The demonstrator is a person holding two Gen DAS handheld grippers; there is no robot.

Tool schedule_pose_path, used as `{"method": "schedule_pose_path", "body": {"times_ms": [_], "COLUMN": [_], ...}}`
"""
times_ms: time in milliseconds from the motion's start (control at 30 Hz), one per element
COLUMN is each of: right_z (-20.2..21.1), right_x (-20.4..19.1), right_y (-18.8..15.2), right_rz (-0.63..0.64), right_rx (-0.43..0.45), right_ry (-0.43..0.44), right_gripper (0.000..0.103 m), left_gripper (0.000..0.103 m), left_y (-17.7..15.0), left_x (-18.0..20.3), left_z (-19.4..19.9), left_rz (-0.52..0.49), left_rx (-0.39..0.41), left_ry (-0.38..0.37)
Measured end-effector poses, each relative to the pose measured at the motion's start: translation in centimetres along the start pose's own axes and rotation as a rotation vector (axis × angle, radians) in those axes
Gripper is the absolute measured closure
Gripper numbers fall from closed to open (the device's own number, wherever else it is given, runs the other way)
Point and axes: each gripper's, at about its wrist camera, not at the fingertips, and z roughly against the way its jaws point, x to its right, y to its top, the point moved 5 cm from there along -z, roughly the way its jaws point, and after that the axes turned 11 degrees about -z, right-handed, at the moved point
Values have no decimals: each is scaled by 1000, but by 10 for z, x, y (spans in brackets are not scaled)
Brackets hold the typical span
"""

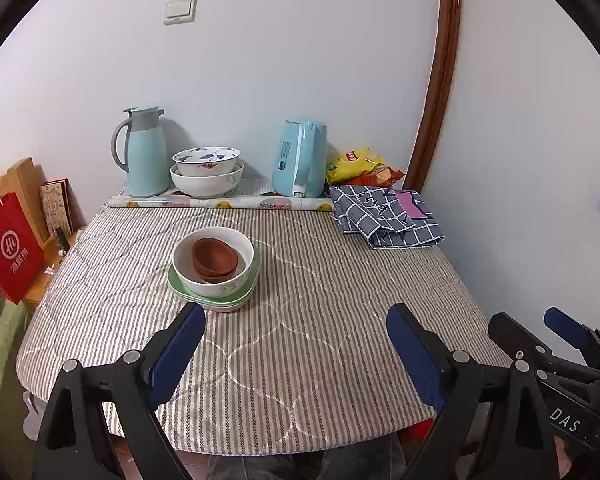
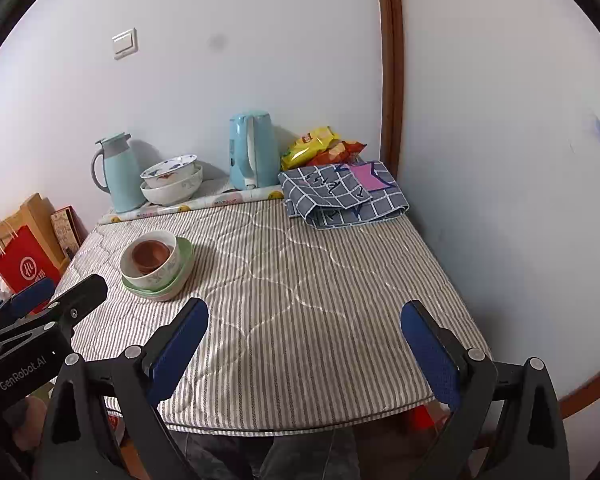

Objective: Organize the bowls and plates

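Observation:
On the striped tablecloth stands one stack: brown wooden bowls point(image 1: 214, 260) nested in a white bowl point(image 1: 216, 276), which rests on green plates point(image 1: 214, 300). The right wrist view shows the same stack, brown bowls point(image 2: 150, 255) inside the white bowl point(image 2: 156, 274). At the back, a painted bowl point(image 1: 206, 160) sits in a larger white bowl point(image 1: 206, 184). My left gripper point(image 1: 296, 320) is open over the cloth, just in front of the stack, holding nothing. My right gripper point(image 2: 304, 316) is open too, empty, to the right of the stack.
A blue thermos jug point(image 1: 144, 152), a blue kettle point(image 1: 298, 160), snack bags point(image 1: 356, 166) and a folded checked cloth point(image 1: 384, 216) line the back. Red and brown paper bags point(image 1: 10, 244) stand off the table's left edge. A wall point(image 1: 540, 160) closes the right side.

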Motion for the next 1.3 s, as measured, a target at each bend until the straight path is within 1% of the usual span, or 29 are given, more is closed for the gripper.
{"method": "schedule_pose_path", "body": {"times_ms": [267, 1300], "right_z": [0, 4], "right_x": [2, -7], "right_y": [-2, -2], "right_rz": [-4, -7], "right_rx": [1, 5], "right_ry": [-3, 10], "right_gripper": [7, 7], "left_gripper": [11, 11], "left_y": [-1, -2], "left_x": [2, -5], "left_z": [-1, 1], "left_rz": [-6, 1], "left_rx": [-2, -2], "left_ry": [-4, 15]}}
